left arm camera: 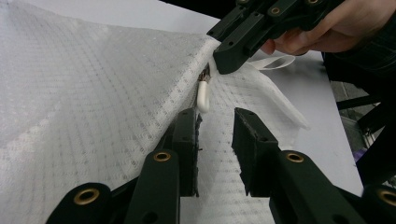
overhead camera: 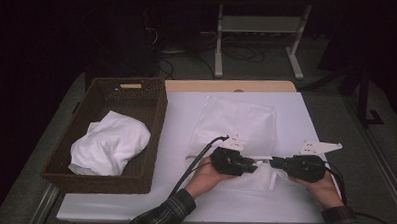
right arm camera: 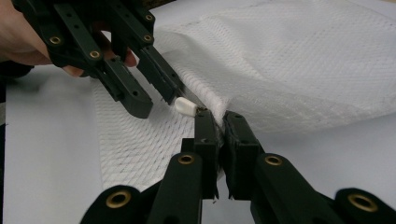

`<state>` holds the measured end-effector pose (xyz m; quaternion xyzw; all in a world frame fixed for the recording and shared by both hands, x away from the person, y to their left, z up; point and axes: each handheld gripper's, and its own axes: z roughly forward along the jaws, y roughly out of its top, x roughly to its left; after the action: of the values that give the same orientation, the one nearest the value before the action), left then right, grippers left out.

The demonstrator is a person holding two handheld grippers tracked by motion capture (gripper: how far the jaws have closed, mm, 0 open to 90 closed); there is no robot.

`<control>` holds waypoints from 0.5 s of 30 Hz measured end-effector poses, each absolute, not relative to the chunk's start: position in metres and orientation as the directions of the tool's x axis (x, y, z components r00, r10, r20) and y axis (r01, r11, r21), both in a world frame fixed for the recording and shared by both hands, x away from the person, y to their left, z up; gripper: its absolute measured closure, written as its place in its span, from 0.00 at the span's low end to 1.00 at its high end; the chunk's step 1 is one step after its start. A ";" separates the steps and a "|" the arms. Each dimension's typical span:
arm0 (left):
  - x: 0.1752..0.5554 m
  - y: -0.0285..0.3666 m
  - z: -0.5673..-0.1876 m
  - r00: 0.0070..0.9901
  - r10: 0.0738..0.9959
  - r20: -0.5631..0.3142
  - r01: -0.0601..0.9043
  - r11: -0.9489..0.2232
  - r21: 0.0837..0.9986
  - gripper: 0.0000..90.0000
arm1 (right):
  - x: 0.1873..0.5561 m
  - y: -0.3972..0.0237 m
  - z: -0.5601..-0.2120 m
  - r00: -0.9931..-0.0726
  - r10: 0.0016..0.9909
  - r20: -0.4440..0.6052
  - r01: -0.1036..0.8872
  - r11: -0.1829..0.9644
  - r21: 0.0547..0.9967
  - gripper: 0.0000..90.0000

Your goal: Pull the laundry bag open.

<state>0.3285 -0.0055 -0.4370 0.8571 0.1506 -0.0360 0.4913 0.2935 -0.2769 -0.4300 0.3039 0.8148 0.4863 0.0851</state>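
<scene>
While the white mesh laundry bag (overhead camera: 238, 128) lies flat on the tabletop (overhead camera: 291, 115) toward its near right corner, the right tool (overhead camera: 274, 163) is clamped on the bag's seam beside the white zipper pull (right arm camera: 186, 106). The left tool (overhead camera: 254, 166) has its jaws parted around that pull, not pressing on it as far as the left gripper view shows. At the tabletop's left edge sits a wicker basket (overhead camera: 151, 110) with white cloth (overhead camera: 110, 141) bundled inside
</scene>
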 end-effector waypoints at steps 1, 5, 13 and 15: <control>0.329 -0.006 -0.437 0.952 0.223 -0.210 0.294 -0.472 0.831 0.78 | 0.293 -0.276 -0.430 -0.804 0.573 0.159 0.411 0.342 0.845 0.93; 0.329 -0.008 -0.437 0.953 0.220 -0.209 0.291 -0.475 0.830 0.79 | 0.293 -0.275 -0.430 -0.808 0.567 0.159 0.408 0.344 0.846 0.93; 0.329 -0.016 -0.437 0.952 0.216 -0.215 0.295 -0.476 0.829 0.81 | 0.292 -0.273 -0.430 -0.815 0.556 0.162 0.403 0.344 0.848 0.93; 0.329 -0.017 -0.437 0.953 0.216 -0.213 0.294 -0.479 0.827 0.81 | 0.292 -0.273 -0.429 -0.816 0.554 0.164 0.402 0.341 0.850 0.93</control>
<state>0.3287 -0.0169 -0.4368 0.8590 0.1485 -0.0396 0.4883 0.2919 -0.2728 -0.4294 0.2934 0.8151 0.4935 0.0770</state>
